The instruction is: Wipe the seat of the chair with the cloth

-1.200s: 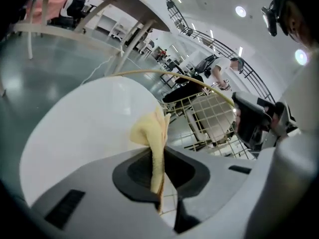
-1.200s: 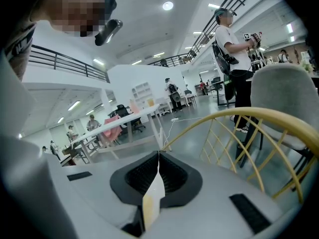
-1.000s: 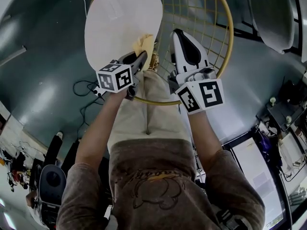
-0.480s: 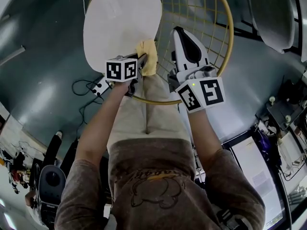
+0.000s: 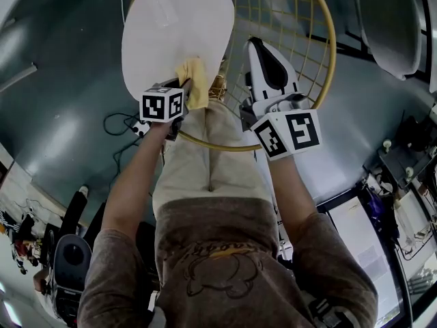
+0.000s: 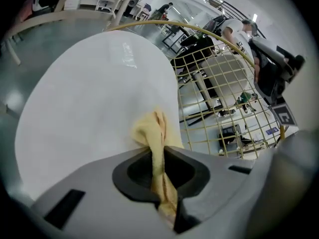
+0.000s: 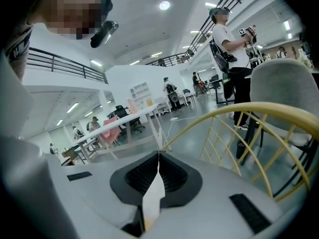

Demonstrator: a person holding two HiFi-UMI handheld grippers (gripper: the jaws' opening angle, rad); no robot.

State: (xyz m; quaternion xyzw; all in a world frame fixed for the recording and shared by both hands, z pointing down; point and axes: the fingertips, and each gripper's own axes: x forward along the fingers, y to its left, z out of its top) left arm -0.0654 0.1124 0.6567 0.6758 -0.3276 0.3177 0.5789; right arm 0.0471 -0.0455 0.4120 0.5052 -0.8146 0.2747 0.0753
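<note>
1. Left gripper (image 6: 159, 158): jaws clamped on the cloth (image 6: 155, 133). The yellow cloth runs as a bunched strip between the two pads, and its free end spreads out past the fingertips.

2. Cloth position: the free end lies on the seat (image 6: 89, 108), at the edge nearest the person, just beside the frame (image 6: 224, 98). The head view agrees: the cloth (image 5: 193, 79) sits at the lower edge of the seat (image 5: 176, 26), with the left gripper (image 5: 186, 87) directly behind it.

3. Seat: white, smooth, rounded.

4. Frame (image 5: 321, 53): a yellow hoop filled with wire grid, to the right of the seat.

5. Right gripper (image 7: 158, 158): jaws closed together and holding nothing. Only a thin pale sliver shows between the pads. In the head view the right gripper (image 5: 256, 46) points away from the person over the wire grid, beside the seat and apart from the cloth. The hoop (image 7: 249, 113) curves across its own view.

6. Surroundings: a grey chair (image 5: 389, 19) stands well apart at upper right. A standing person (image 7: 232, 44) shows in the background.
</note>
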